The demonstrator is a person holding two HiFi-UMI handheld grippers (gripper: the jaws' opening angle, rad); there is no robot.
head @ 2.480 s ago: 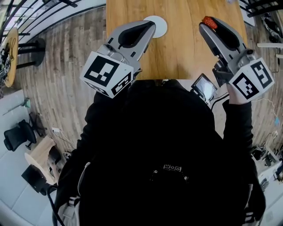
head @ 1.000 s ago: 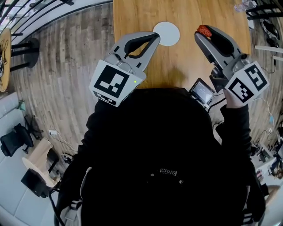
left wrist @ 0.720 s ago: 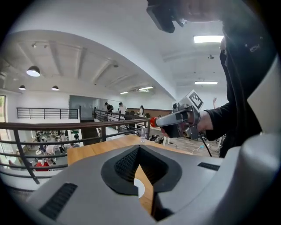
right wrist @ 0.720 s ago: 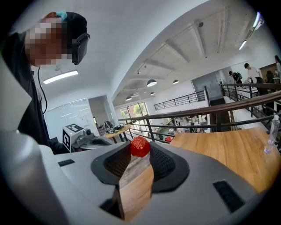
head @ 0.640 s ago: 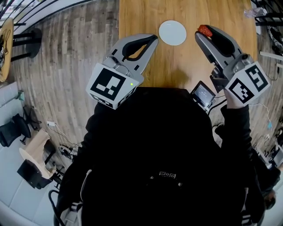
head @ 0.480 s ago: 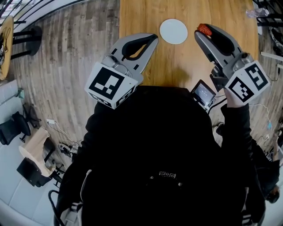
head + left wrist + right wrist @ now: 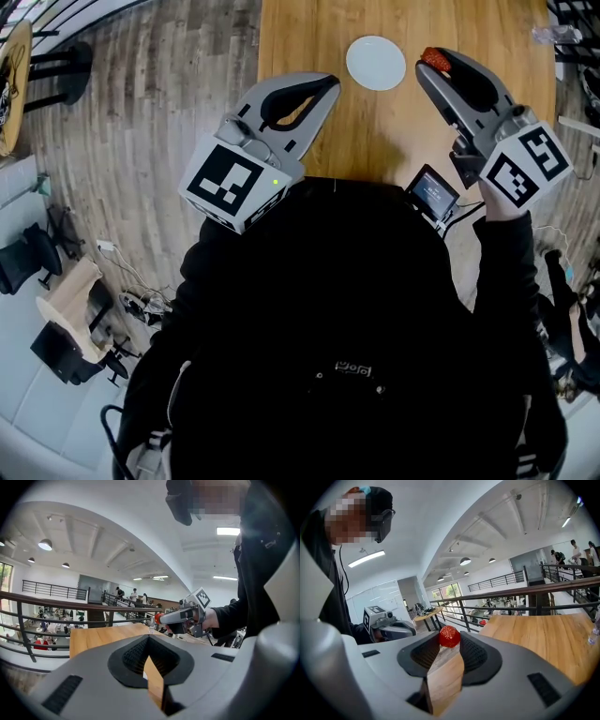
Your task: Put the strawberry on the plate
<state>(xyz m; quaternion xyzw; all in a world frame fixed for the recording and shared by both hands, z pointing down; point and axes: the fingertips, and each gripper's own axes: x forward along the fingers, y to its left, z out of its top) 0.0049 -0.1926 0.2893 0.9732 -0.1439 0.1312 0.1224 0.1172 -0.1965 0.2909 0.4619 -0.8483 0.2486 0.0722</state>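
Observation:
A red strawberry (image 7: 434, 59) sits pinched between the tips of my right gripper (image 7: 433, 66), held above the wooden table (image 7: 309, 37). In the right gripper view the strawberry (image 7: 449, 636) fills the gap at the tips of the right gripper (image 7: 450, 640). A small white plate (image 7: 375, 63) lies on the table just left of those tips, and nothing is on it. My left gripper (image 7: 329, 87) hovers over the table's near left part, left of the plate, tips together and holding nothing. In the left gripper view my left gripper (image 7: 149, 638) looks across at the strawberry (image 7: 158, 618).
A small device with a screen (image 7: 431, 193) hangs at the table's near edge by my right arm. A clear bottle (image 7: 595, 632) stands at the table's right side. Wooden floor (image 7: 169, 122) and railings surround the table; chairs (image 7: 28, 262) stand far left.
The head view has shifted, so the plate appears further right and up. Both grippers have hardly moved; the left one has rolled slightly. The strawberry stays in the right gripper's jaws.

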